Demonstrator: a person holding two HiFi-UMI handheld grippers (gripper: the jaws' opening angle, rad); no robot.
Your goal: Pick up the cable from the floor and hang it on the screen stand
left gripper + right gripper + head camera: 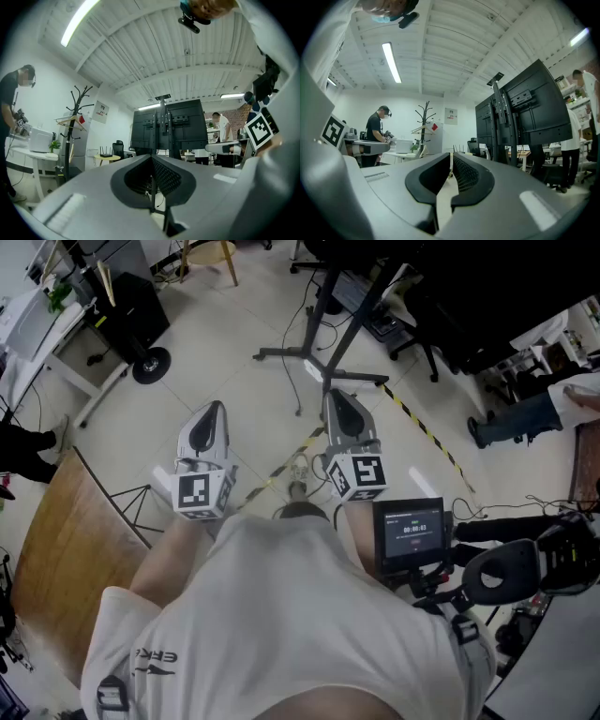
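- In the head view, the person [281, 615] is standing in a white shirt and holding both forearms out ahead, level and side by side.
- The left gripper [216, 409] and the right gripper [336, 397] are pointing forward over the pale floor [216, 343], well apart from each other, each showing its marker cube toward the camera.
- The cable [298, 399] is lying on the floor as a thin dark line, just beside the base of the screen stand [319, 357] and ahead of both grippers, touched by neither.
- Grey lettering on the shirt's shoulder is showing what look like the letters ERK. The figures on the small display [411, 531] by the person's right side are too small to read.
- Strips of yellow-and-black tape [422, 427] are running across the floor beside the right gripper.
- In the left gripper view, the jaws are meeting tip to tip with nothing between them, aimed level across the room at the dark screen on its stand [162, 122].
- A coat rack [77, 117] is standing to the left, and a wall poster [101, 112] next to it is carrying print too small to read.
- In the right gripper view, the jaws are leaving only a narrow slit, and nothing is sitting in it.
- The stand's column [501, 122] is rising to the right, and another worker [375, 131] is standing at a desk on the left.
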